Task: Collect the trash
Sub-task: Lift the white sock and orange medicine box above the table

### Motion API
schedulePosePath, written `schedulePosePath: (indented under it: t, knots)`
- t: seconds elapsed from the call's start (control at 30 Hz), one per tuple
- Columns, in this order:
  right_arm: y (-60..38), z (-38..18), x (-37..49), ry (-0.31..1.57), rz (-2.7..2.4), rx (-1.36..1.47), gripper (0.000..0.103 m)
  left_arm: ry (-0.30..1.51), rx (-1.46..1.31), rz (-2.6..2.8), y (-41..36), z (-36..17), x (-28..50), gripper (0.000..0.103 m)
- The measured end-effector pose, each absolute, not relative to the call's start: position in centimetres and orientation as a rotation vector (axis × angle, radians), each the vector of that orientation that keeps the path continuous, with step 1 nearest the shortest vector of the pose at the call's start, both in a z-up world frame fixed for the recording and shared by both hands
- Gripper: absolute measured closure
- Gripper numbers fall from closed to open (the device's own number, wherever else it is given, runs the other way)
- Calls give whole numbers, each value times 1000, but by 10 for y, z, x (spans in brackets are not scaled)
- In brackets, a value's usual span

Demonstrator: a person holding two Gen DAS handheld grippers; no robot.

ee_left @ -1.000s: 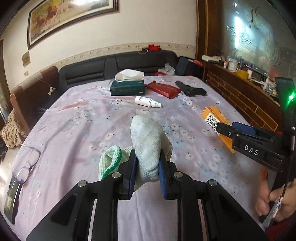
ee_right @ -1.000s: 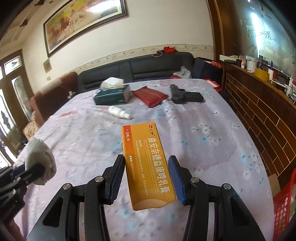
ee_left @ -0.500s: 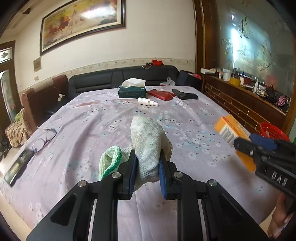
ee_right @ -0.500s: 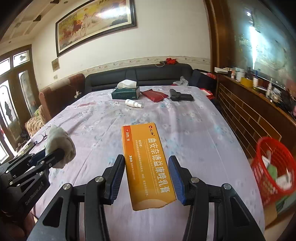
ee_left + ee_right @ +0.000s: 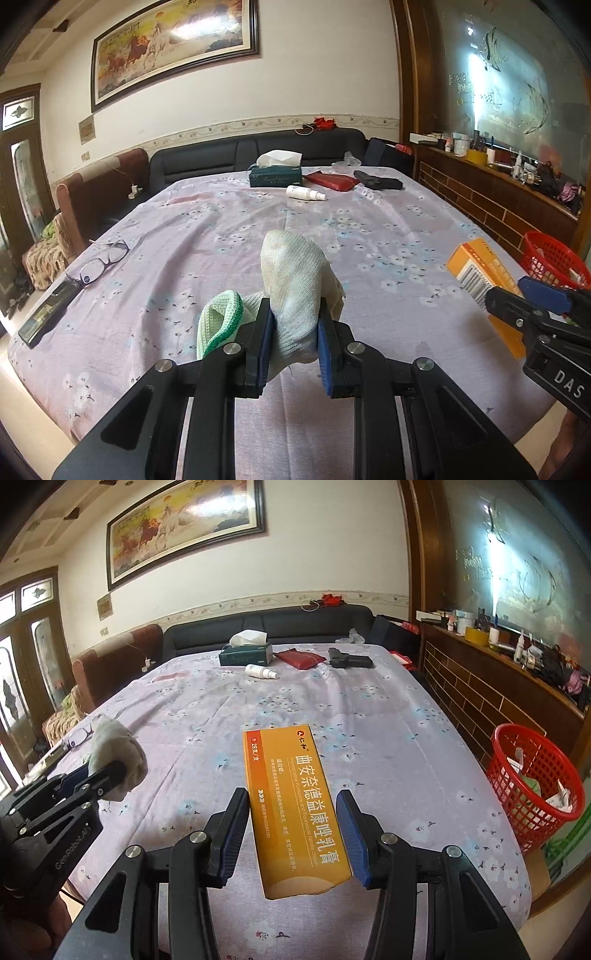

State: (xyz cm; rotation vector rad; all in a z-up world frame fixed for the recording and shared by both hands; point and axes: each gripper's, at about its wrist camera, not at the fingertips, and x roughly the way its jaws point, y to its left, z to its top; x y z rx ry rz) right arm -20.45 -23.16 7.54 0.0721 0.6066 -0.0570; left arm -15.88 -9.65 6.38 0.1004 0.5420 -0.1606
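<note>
My left gripper is shut on a crumpled white cloth with a green edge, held above the table's near end. It also shows in the right wrist view, at the left. My right gripper is shut on a long orange medicine box, held above the table. The box also shows in the left wrist view, at the right. A red mesh basket with some trash in it stands on the floor beside the table's right edge, to the right of my right gripper.
The table has a purple flowered cloth. At its far end lie a green tissue box, a white bottle, a red pouch and a black pistol-shaped object. Glasses and a dark case lie at the left edge.
Both grippers have pulled back and risen from the table with their loads. More of the table and the red basket have come into view.
</note>
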Motion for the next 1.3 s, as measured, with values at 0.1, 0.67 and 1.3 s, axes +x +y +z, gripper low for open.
schedulePosePath:
  t: [0.1,0.67,1.3]
  knots:
    - [-228,74,-205,605,-56,62,50,548,103,-153,-96,60,-156,82]
    - [-217,69,-203,614,-33,28,50,564,106,-148,-93,52,-153,82]
    - [-216,70,-203,612,-33,28,50,559,119,-150,-97,52,-153,82]
